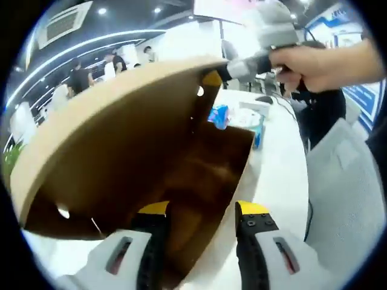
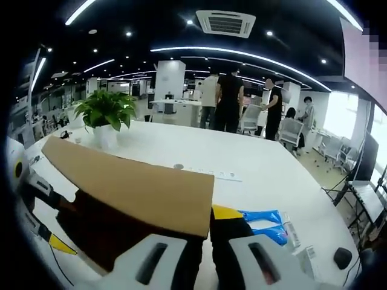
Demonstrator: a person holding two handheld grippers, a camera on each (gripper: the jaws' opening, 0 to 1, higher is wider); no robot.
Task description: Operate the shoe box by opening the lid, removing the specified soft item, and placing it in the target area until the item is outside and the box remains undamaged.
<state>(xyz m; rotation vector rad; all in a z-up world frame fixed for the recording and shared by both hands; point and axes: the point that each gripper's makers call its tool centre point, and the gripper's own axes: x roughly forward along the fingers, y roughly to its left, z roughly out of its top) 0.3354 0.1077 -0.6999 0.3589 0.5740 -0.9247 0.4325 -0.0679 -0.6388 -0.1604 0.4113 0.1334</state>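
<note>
Open-plan office, white desk (image 2: 266, 169) carrying one brown cardboard shoe box (image 1: 199, 181), lid (image 1: 121, 121) raised. Left gripper (image 1: 199, 214): jaws released, spread at box's open mouth. Right gripper (image 2: 208, 241): jaws clenched on lid edge. One potted green plant (image 2: 106, 112). Soft item not discernible.

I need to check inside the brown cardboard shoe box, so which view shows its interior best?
The left gripper view: it looks under the raised lid into the brown cardboard shoe box, though its interior is dim. The right gripper view shows mostly the lid's outer top and a dark sliver beneath it.
</note>
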